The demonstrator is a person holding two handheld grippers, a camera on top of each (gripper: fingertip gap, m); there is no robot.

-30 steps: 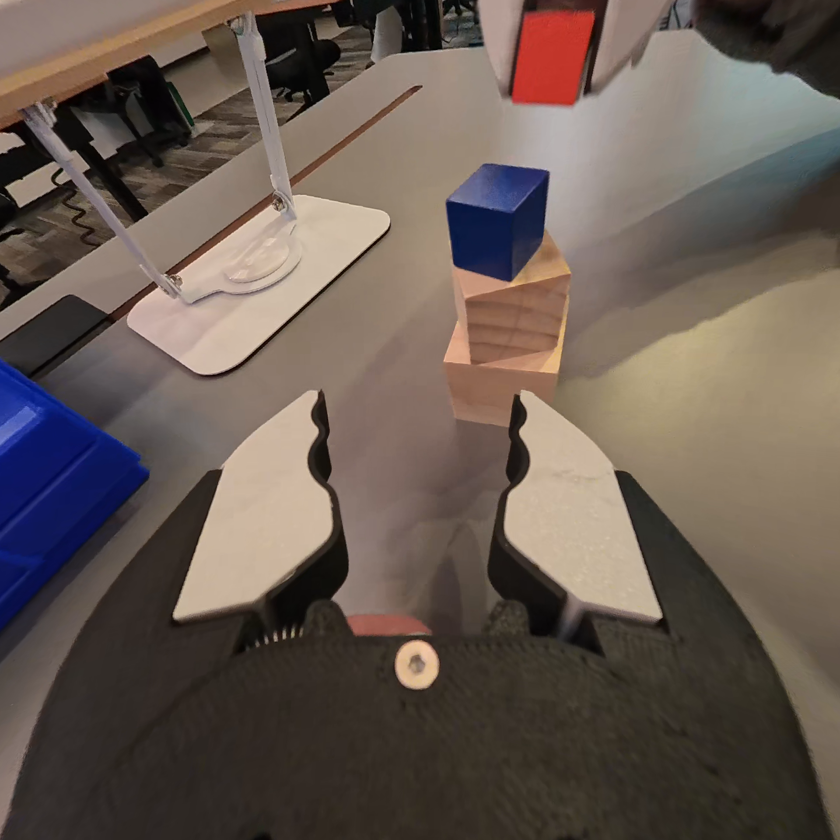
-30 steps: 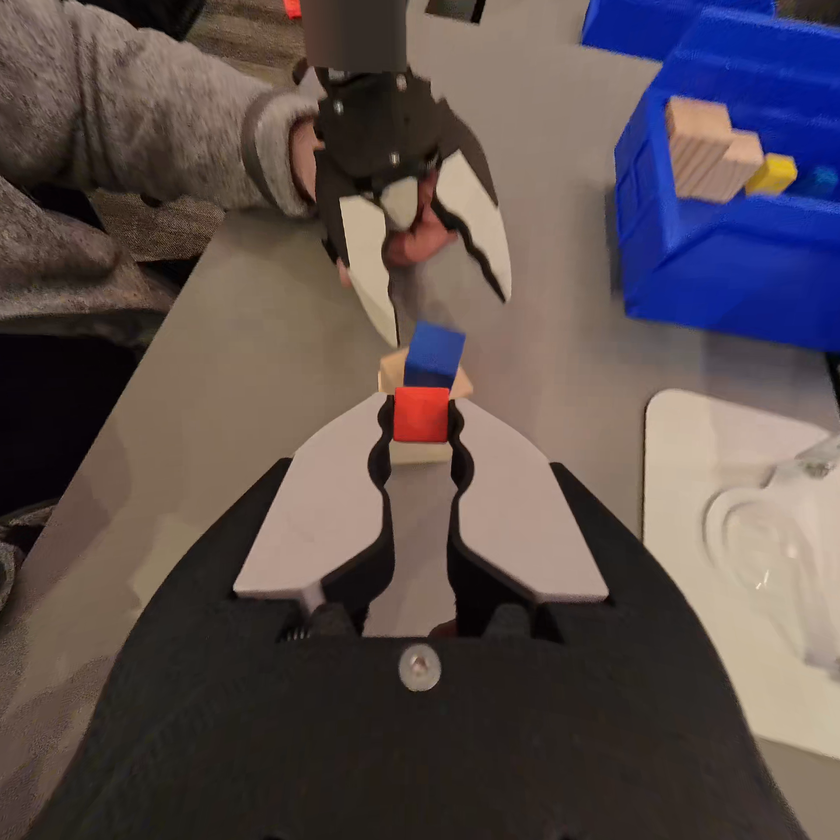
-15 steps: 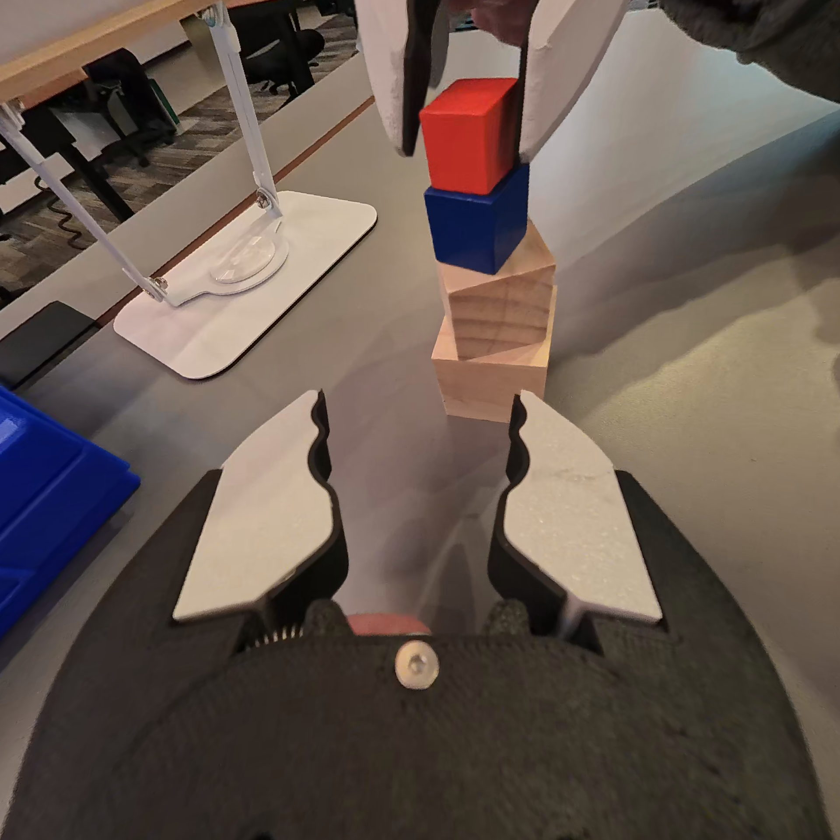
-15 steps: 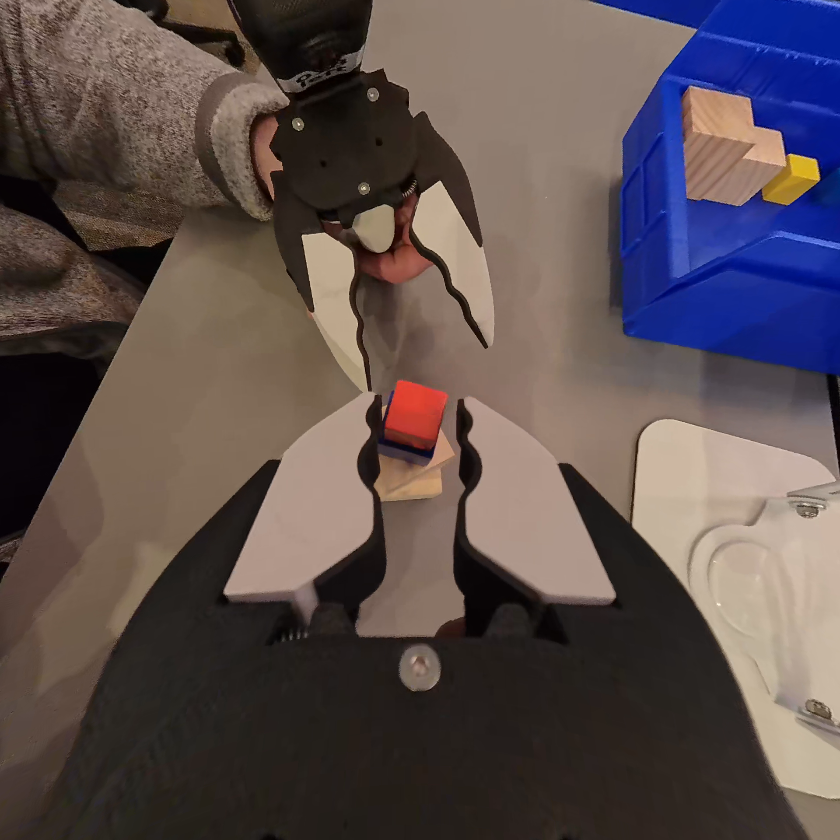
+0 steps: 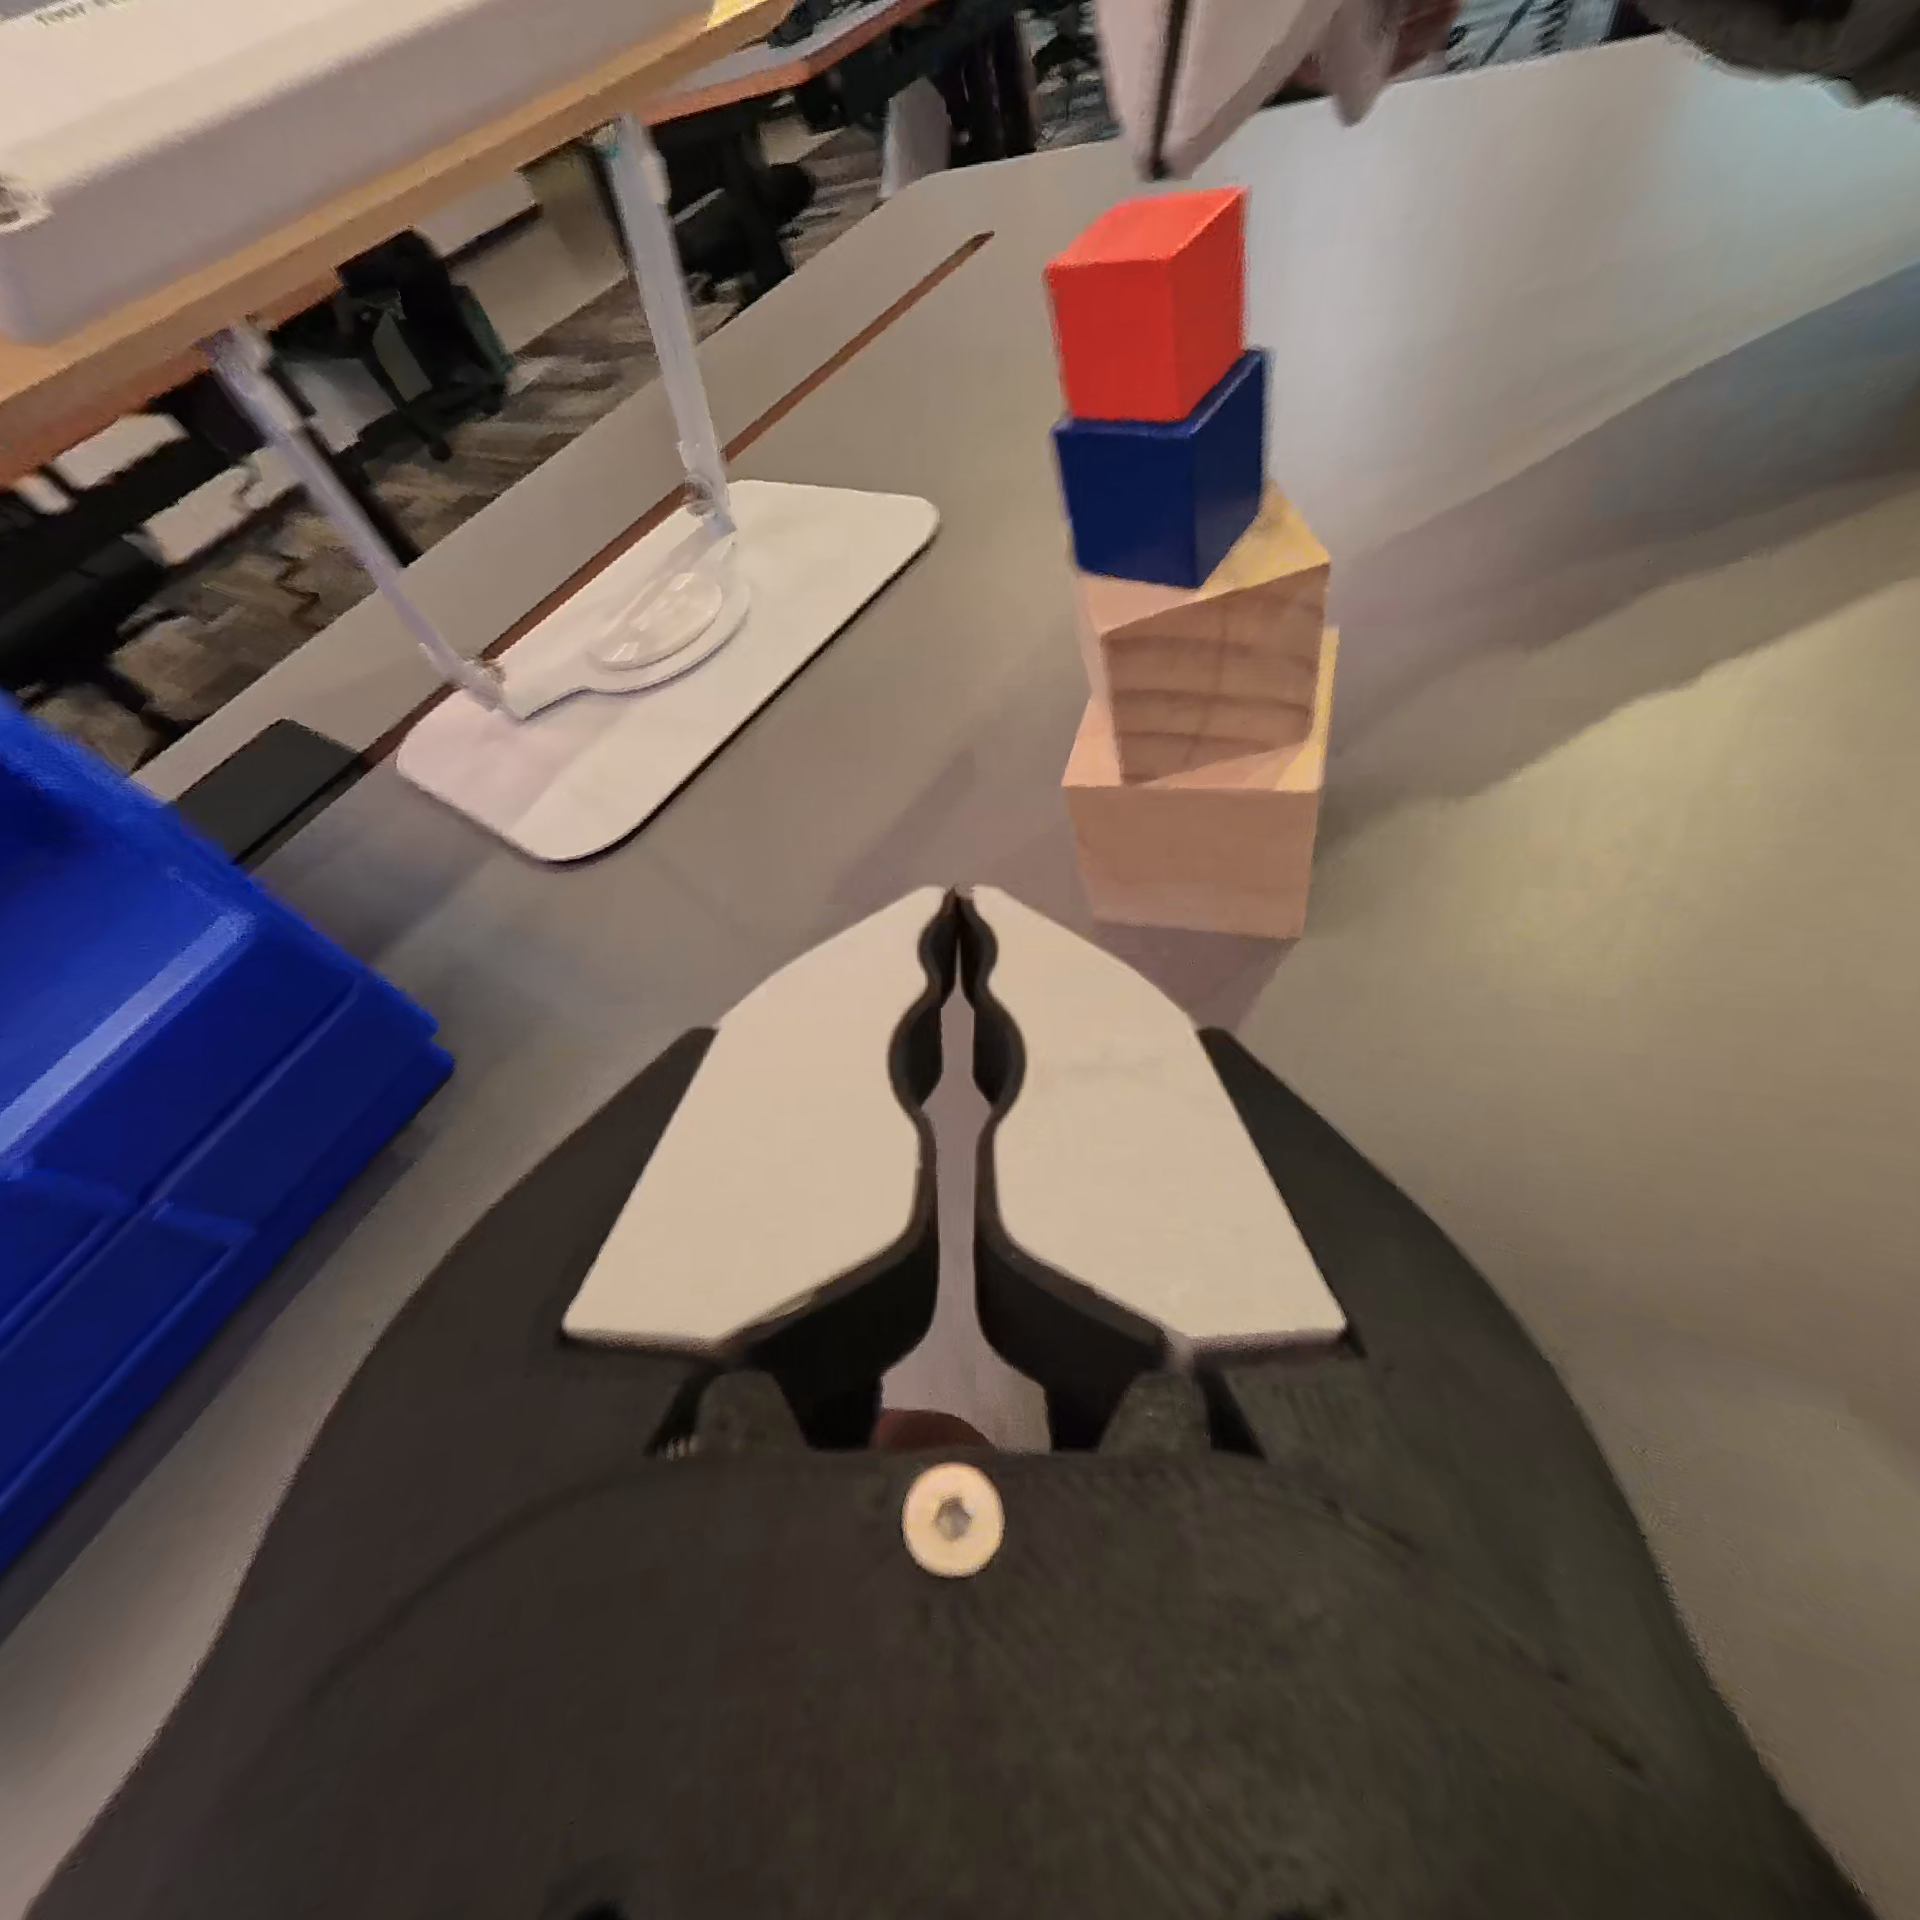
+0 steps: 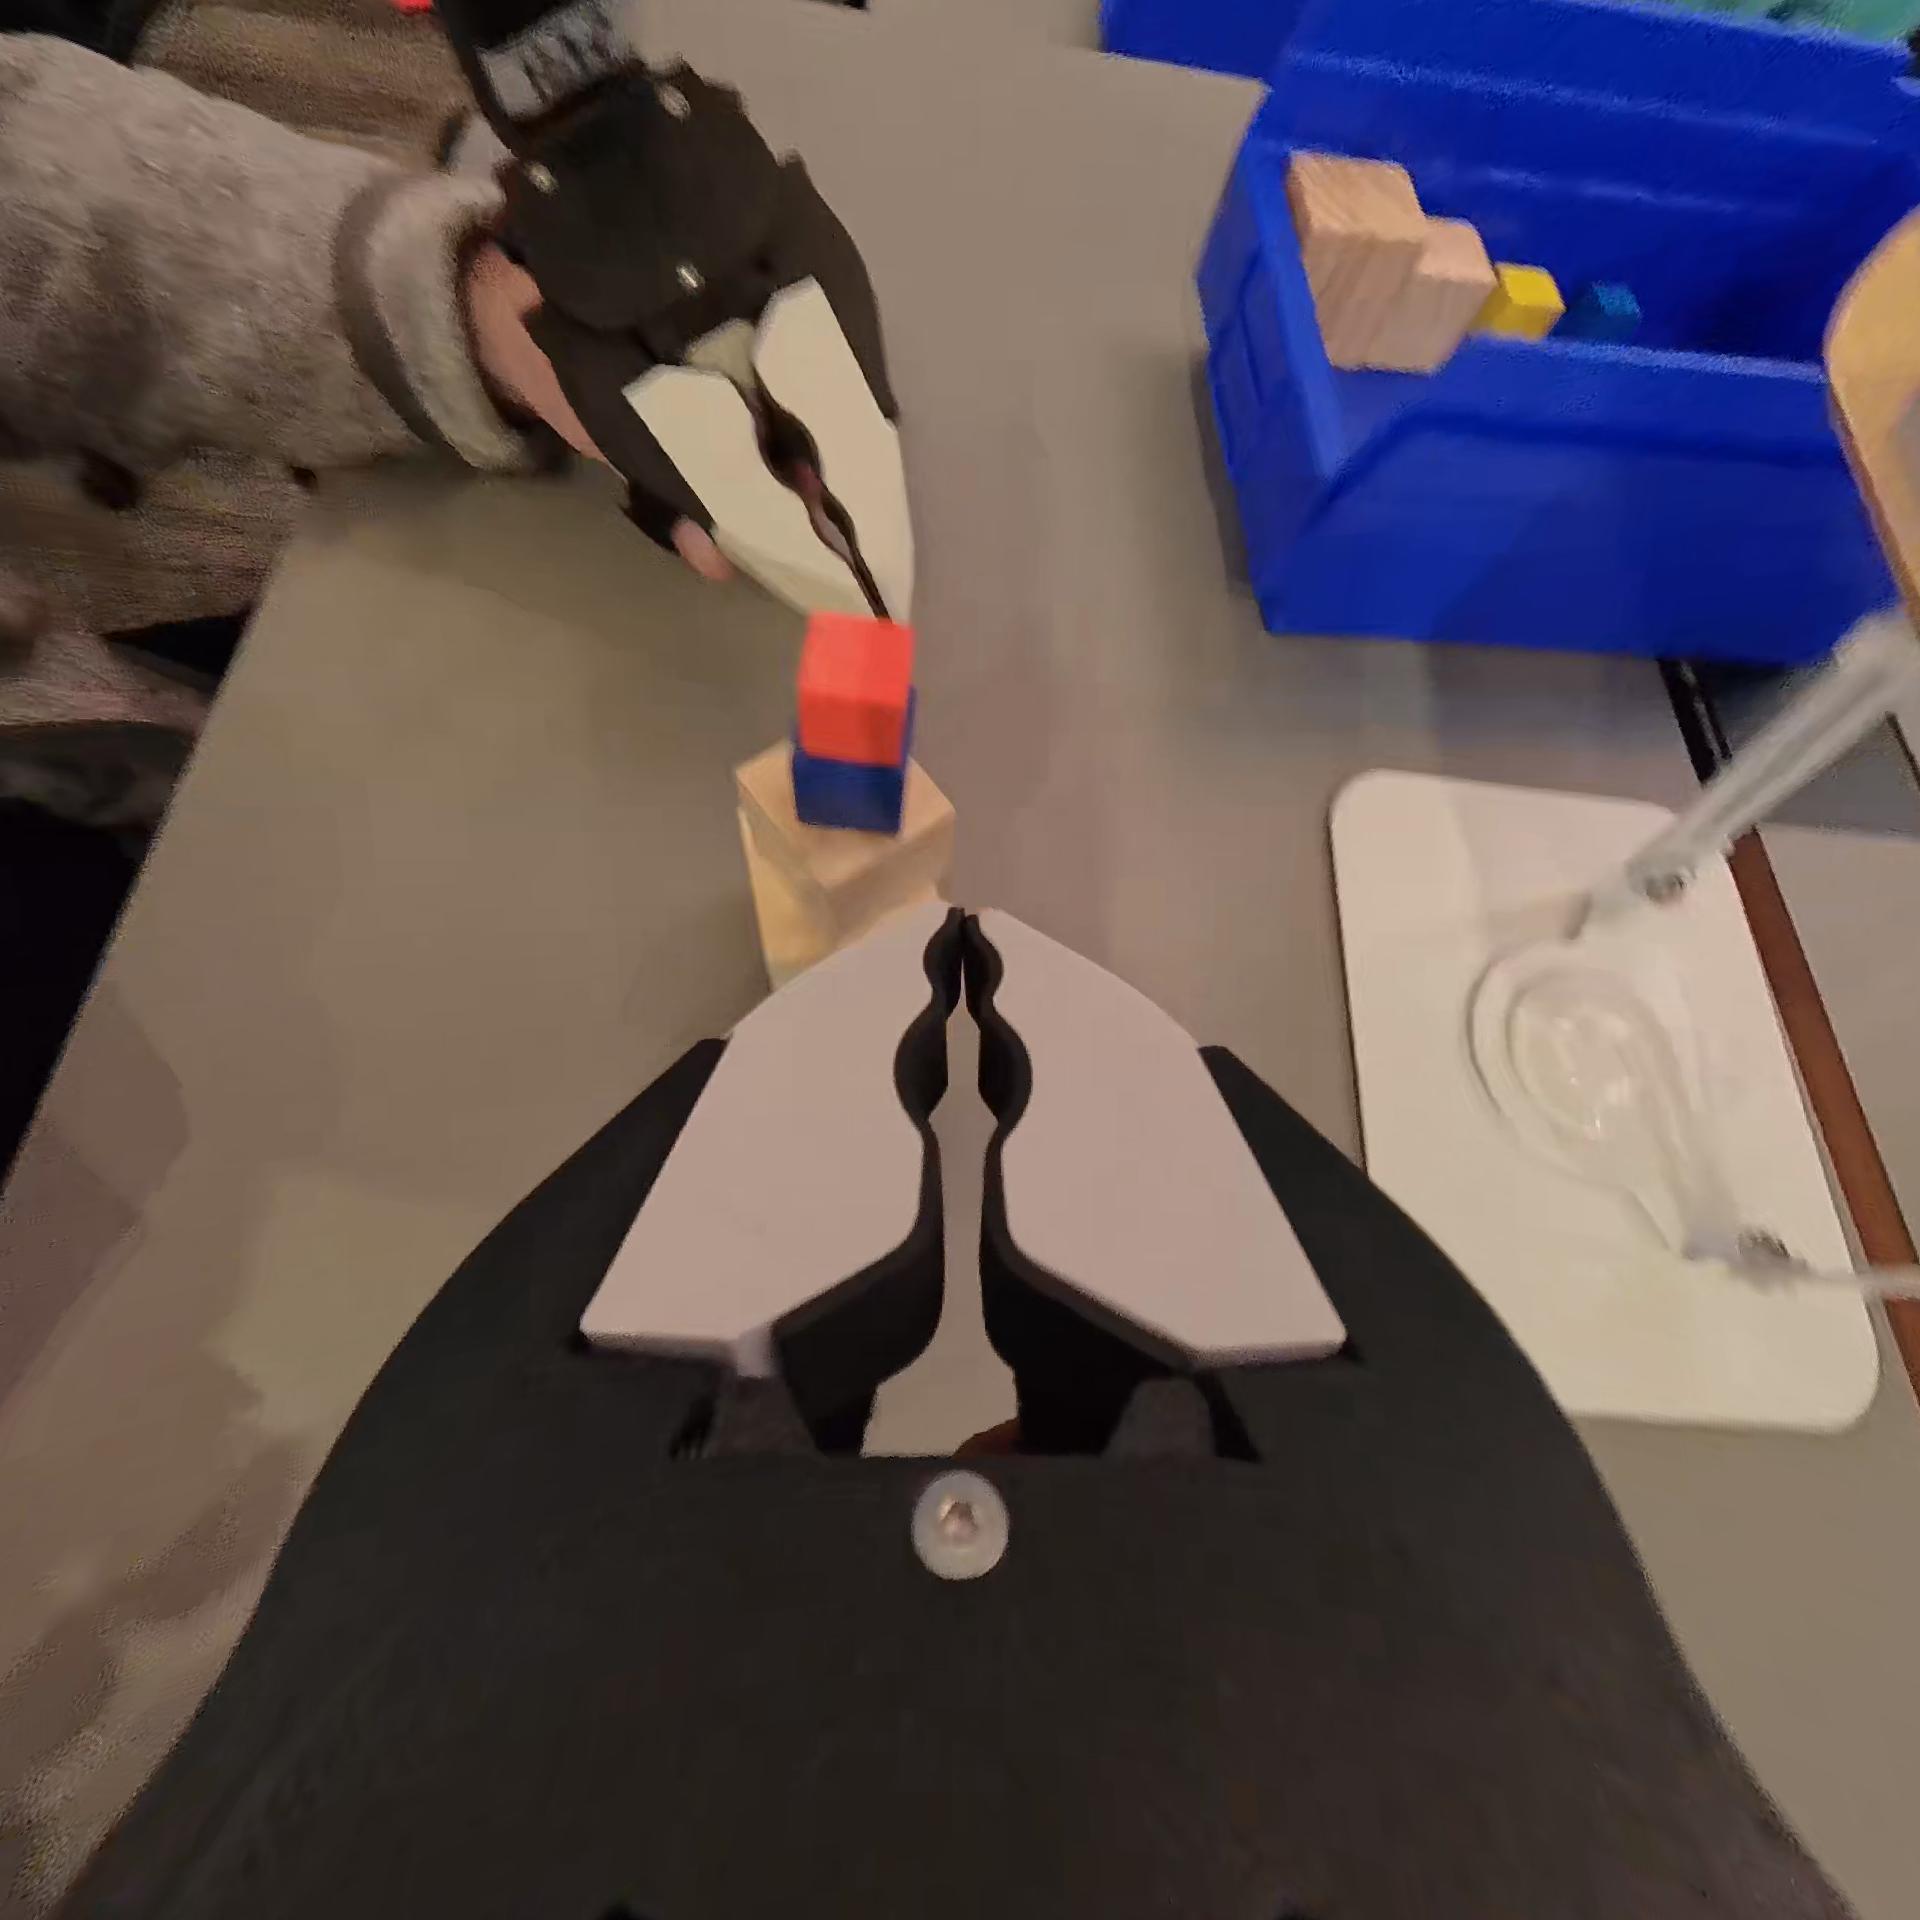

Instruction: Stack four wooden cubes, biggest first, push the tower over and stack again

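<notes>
A tower of four cubes stands on the grey table. From the bottom up it is a large wooden cube, a smaller wooden cube, a blue cube and a red cube. My left gripper is shut and empty, low and just left of the tower's base. My right gripper is shut and empty, with the tower close in front of it. In the right wrist view the red cube sits on the blue cube, and my fingers hide the bottom cube in part. The left gripper shows behind the tower.
A blue bin holding wooden, yellow and blue blocks stands at the far right; it also shows in the left wrist view. A white stand base with clear legs lies beside the tower. A person's grey sleeve is at the left. Some 15 cm of space lies between my two pairs of fingers. The red cube is about 5 cm from my right fingertips and 10 cm from my left.
My right gripper set the red cube on the blue cube, let go, drew back and shut. My left gripper went from open to shut and moved left of the tower.
</notes>
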